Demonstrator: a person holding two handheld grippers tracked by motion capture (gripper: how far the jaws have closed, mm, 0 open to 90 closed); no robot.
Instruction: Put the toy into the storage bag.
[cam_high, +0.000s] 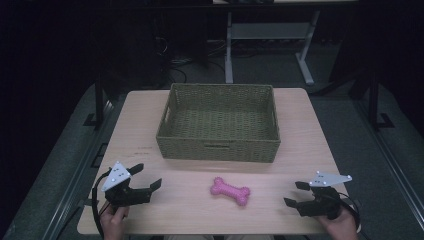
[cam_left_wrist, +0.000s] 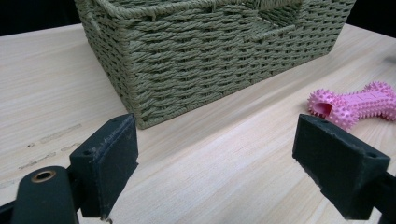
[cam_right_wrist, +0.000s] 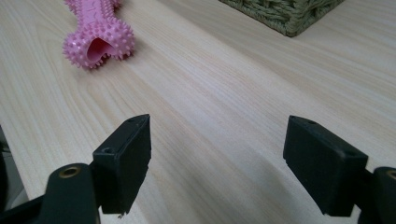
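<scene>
1. Left gripper (cam_high: 148, 176) sits at the near-left of the table (cam_high: 310, 145), jaws spread wide, nothing between them. The left gripper view confirms it: bare wood between the two black pads (cam_left_wrist: 112, 163).
2. Right gripper (cam_high: 295, 193) sits at the near-right, jaws also wide apart and empty; pads (cam_right_wrist: 128, 156) frame only tabletop in the right gripper view.
3. Pink spiky bone toy (cam_high: 230, 191) lies flat on the table between the two grippers, near the front edge, well apart from both. It is just in front of the basket but not touching it.
4. Green woven basket (cam_high: 218, 145) stands at the middle of the table, behind the toy. Its inside looks empty from the high view.
5. Progress, as a judgement: the work looks like getting the toy into the basket, and nothing is done yet. Toy untouched, neither gripper on it, basket holds nothing.
6. Left to do: reach in, close on the toy, lift over the basket's near wall, let go inside. Either gripper looks about equally placed for it.
7. Writing: the toy's flat middle shows faint raised marks in the left gripper view (cam_left_wrist: 362, 100), too blurred to read. No brand or label readable on the basket, table or grippers.
</scene>
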